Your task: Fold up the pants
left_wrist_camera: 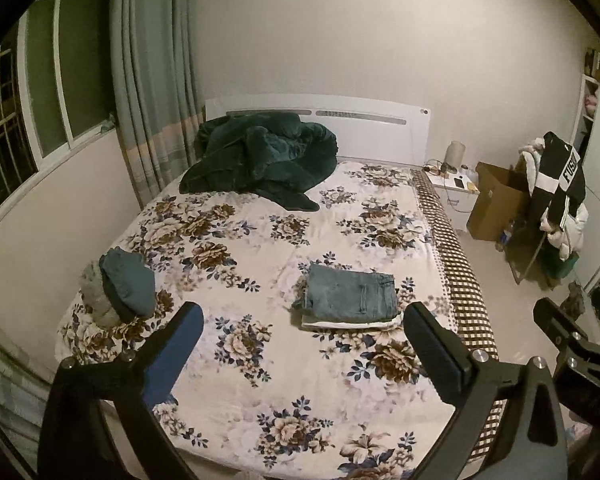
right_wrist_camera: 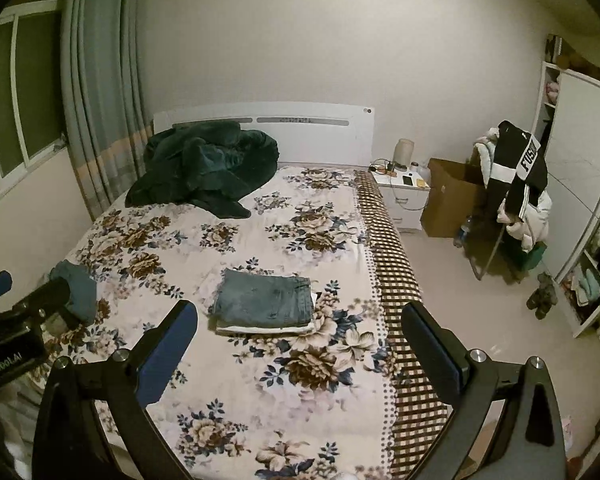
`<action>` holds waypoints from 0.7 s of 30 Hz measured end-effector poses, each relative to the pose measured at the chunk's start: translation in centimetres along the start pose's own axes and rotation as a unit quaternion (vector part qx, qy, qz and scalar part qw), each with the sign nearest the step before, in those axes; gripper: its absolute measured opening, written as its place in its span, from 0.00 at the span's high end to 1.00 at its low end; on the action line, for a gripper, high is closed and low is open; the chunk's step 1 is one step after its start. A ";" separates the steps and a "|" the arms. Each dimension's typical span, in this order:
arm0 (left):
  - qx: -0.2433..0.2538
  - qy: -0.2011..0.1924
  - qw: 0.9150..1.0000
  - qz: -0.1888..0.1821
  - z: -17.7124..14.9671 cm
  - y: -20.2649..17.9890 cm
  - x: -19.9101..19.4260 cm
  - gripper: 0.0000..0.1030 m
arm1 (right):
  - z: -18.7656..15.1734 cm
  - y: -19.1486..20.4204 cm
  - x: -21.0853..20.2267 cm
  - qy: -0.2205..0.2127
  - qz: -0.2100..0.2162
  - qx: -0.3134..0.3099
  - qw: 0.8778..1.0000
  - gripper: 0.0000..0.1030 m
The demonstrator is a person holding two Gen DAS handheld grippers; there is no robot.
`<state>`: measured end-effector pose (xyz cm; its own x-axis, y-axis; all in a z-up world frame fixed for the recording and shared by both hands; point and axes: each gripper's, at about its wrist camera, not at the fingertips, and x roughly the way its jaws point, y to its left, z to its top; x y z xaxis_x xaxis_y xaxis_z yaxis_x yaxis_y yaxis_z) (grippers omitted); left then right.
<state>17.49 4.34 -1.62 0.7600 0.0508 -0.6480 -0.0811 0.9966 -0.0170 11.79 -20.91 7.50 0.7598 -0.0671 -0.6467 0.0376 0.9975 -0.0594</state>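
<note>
A folded pair of blue jeans [left_wrist_camera: 350, 292] lies on top of a folded white garment on the floral bed cover [left_wrist_camera: 260, 360], right of the bed's middle. It also shows in the right wrist view [right_wrist_camera: 264, 298]. A loose pile of blue and grey clothes [left_wrist_camera: 120, 286] sits near the bed's left edge; it also shows in the right wrist view [right_wrist_camera: 78, 290]. My left gripper [left_wrist_camera: 300, 344] is open and empty, held above the near part of the bed. My right gripper [right_wrist_camera: 300, 344] is open and empty, beside it to the right.
A dark green blanket [left_wrist_camera: 260, 156] is heaped at the headboard. A white nightstand [left_wrist_camera: 456, 192], a cardboard box [left_wrist_camera: 496, 204] and a chair draped with clothes [left_wrist_camera: 556, 200] stand right of the bed. A window and curtain [left_wrist_camera: 152, 80] are on the left wall.
</note>
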 end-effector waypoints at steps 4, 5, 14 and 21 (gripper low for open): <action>-0.001 0.002 1.000 0.001 -0.3 0.6 -0.2 0.01 | 0.1 0.5 0.3 0.006 -0.001 0.001 1.000 0.00; 0.000 0.000 1.000 0.001 -0.3 0.6 -0.4 0.01 | 0.0 0.6 0.1 0.007 0.000 0.002 1.000 0.00; 0.008 0.000 1.000 0.007 -0.3 0.9 -1.0 0.01 | 0.0 0.7 0.6 0.010 0.001 0.008 1.000 0.00; 0.015 0.001 1.000 0.011 -0.5 0.9 -1.1 0.01 | -0.3 0.8 1.1 0.016 0.005 0.010 1.000 0.00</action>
<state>16.20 5.19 -1.30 0.7570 0.0733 -0.6493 -0.0795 0.9966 0.0198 12.39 -20.15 6.51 0.7388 -0.0579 -0.6714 0.0439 0.9983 -0.0378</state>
